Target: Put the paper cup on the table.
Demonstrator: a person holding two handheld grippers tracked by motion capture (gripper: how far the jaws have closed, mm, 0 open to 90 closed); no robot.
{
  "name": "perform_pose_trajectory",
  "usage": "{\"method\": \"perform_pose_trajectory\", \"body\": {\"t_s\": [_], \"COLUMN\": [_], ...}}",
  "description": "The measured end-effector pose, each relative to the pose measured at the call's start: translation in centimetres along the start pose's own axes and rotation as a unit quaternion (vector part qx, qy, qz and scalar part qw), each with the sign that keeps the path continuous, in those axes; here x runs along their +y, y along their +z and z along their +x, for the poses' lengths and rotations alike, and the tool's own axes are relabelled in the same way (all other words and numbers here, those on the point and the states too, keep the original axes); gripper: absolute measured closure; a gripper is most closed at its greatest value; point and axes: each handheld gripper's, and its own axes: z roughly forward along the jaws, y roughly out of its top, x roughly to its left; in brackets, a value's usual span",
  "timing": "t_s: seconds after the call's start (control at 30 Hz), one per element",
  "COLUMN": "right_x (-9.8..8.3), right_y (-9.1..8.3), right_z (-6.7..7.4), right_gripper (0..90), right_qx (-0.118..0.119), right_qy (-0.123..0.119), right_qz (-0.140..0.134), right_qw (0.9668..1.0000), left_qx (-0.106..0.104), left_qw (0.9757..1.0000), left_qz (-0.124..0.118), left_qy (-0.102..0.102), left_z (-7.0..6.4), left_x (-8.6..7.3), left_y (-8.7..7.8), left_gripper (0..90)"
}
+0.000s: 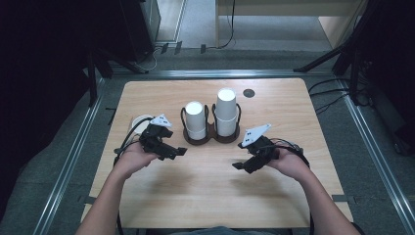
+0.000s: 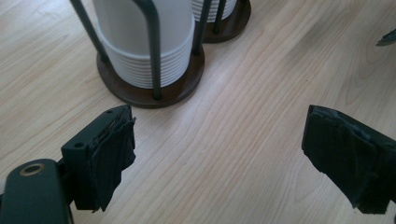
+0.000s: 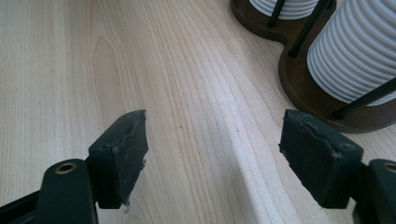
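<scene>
- Cup stacks: two white stacks, L (image 1: 195,120) shorter and R (image 1: 226,111) taller, upright in a dark twin holder (image 1: 211,135) mid-table (image 1: 205,205).
- Single white cup (image 1: 139,123) sits by table's L edge, just behind L gripper.
- L gripper (image 1: 177,152): jaws wide apart, nothing between, near holder.
- R gripper (image 1: 241,166): jaws wide apart, holding nothing.

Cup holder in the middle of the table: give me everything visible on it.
The cup holder is a dark brown, wood-looking base of two joined round discs, lying flat at the table's middle. Thin black rod loops rise from each disc and fence in a stack of white ribbed paper cups, upside down: the left stack shorter, the right stack taller. Neither gripper touches it.
</scene>
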Motion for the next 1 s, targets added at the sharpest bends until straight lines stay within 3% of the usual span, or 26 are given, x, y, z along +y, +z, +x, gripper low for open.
{"method": "perform_pose_trajectory", "body": {"t_s": [0.27,0.5,0.8,1.0], "right_x": [0.0,0.0,0.2,0.2], "right_y": [0.1,0.2,0.3,0.4], "right_z": [0.0,0.1,0.5,0.5], "right_gripper": [23.3,23.3,22.8,22.8], "right_qx": [0.002,0.003,-0.003,0.001], "right_qy": [-0.003,-0.006,-0.02,-0.019], "right_qz": [0.003,0.006,0.003,0.004], "right_qw": [1.0,1.0,0.9998,0.9998], "left_qx": [0.004,-0.002,-0.009,-0.014], "left_qw": [0.9995,0.9994,0.9976,0.9973], "left_qz": [0.013,0.011,0.03,0.028], "left_qy": [0.029,0.032,0.062,0.067], "left_z": [-1.0,-1.9,-3.4,-4.3], "left_x": [-0.2,0.0,0.4,0.4], "left_y": [1.7,2.7,4.5,5.2], "left_gripper": [9.7,9.6,8.9,8.8]}}
